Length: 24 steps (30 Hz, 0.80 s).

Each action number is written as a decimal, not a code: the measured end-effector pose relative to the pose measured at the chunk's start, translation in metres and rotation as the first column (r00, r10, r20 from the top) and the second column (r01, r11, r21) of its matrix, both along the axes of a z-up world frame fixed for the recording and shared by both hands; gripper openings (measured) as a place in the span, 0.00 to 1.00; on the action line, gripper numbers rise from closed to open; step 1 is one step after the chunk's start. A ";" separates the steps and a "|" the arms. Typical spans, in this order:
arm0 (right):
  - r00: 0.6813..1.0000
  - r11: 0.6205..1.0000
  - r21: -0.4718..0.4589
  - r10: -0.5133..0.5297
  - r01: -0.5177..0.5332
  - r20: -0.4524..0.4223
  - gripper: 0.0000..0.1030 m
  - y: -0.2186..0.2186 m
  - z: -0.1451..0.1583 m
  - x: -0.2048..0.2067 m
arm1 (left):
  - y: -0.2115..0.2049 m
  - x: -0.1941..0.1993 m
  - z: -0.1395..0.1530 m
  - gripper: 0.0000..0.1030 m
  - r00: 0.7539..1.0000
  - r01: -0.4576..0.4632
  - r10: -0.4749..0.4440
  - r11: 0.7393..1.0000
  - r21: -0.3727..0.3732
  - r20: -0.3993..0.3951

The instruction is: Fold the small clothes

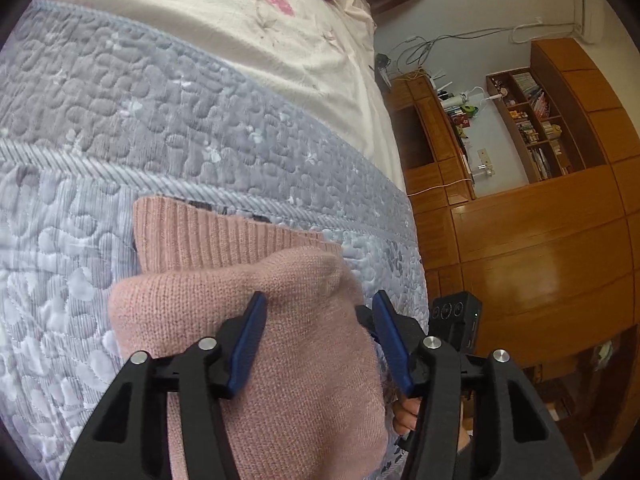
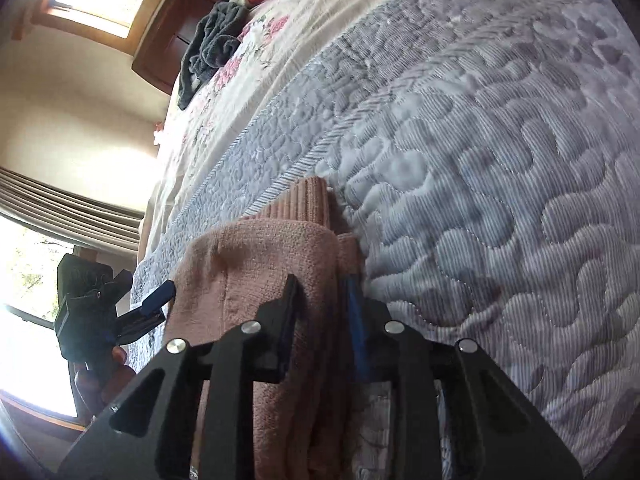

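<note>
Two tongs flank our pink knit garment (image 1: 248, 320) on the quilted bed (image 1: 120, 120): left tongs (image 1: 320, 340) gape around its folded bulk, right tongs (image 2: 324, 312) narrowly pinch one edge, likely steadying the fold.

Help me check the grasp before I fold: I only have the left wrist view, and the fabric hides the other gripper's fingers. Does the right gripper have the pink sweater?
Observer: Yes. In the right wrist view, the right gripper is shut on a folded edge of the pink sweater.
Operator: Good. Is anything else waiting on the bed that I can't see?
Observer: A crumpled dark grey garment lies on the floral sheet, beyond the grey quilt.
</note>
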State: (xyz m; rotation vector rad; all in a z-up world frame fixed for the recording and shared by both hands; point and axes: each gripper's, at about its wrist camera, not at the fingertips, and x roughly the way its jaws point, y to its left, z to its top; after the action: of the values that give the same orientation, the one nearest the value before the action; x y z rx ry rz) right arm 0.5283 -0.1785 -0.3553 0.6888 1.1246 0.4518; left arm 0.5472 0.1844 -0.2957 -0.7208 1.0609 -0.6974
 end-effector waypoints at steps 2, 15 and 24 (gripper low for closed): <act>0.998 1.000 0.010 -0.009 0.008 0.066 0.30 -0.002 0.021 -0.005 | -0.001 -0.003 0.012 0.52 0.998 0.046 -0.044 0.998 -0.037 0.042; 0.995 0.995 -0.021 0.094 -0.095 -0.016 0.00 0.026 -0.019 0.039 | 0.006 0.024 -0.053 0.02 0.994 0.001 0.013 0.991 0.137 -0.106; 0.959 0.962 -0.008 0.273 -0.273 0.083 0.14 0.047 0.034 -0.042 | 0.011 -0.051 -0.018 0.33 0.995 0.099 -0.100 0.991 0.087 0.007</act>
State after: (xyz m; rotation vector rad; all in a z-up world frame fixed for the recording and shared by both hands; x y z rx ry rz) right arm 0.4867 -0.1317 -0.3216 0.5135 1.1445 0.7111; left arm 0.4960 0.1956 -0.3135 -0.5916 1.1161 -0.7355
